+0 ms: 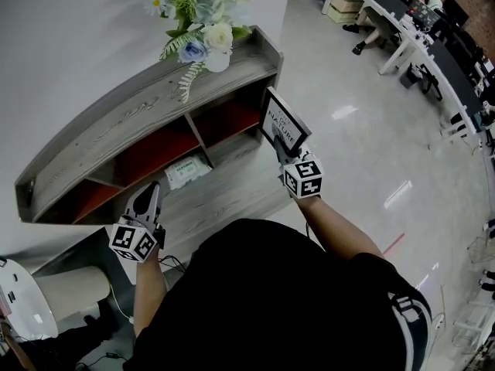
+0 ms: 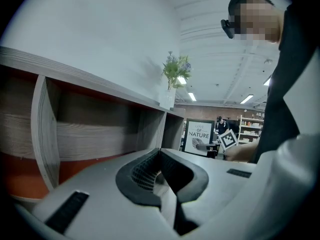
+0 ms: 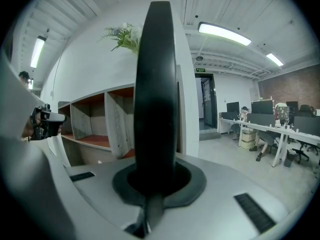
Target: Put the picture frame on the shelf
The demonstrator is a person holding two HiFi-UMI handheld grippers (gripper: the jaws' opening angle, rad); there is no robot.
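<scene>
My right gripper (image 1: 286,151) is shut on the lower edge of the picture frame (image 1: 284,122), a black frame around a white print that reads NATURE. It holds the frame upright, just off the right end of the grey shelf unit (image 1: 139,110) with red-lined compartments. In the right gripper view the frame (image 3: 156,84) shows edge-on, rising from my right gripper (image 3: 159,176). My left gripper (image 1: 147,197) is shut and holds nothing, in front of the shelf's left compartments. In the left gripper view my left gripper (image 2: 160,153) has its tips together, and the frame (image 2: 198,136) stands beyond the shelf (image 2: 90,129).
A white vase of flowers (image 1: 207,29) stands on the shelf top at the right. A white packet (image 1: 187,173) lies in a lower middle compartment. A white rounded object (image 1: 23,300) sits at the lower left. Office desks and chairs (image 1: 418,29) line the far right.
</scene>
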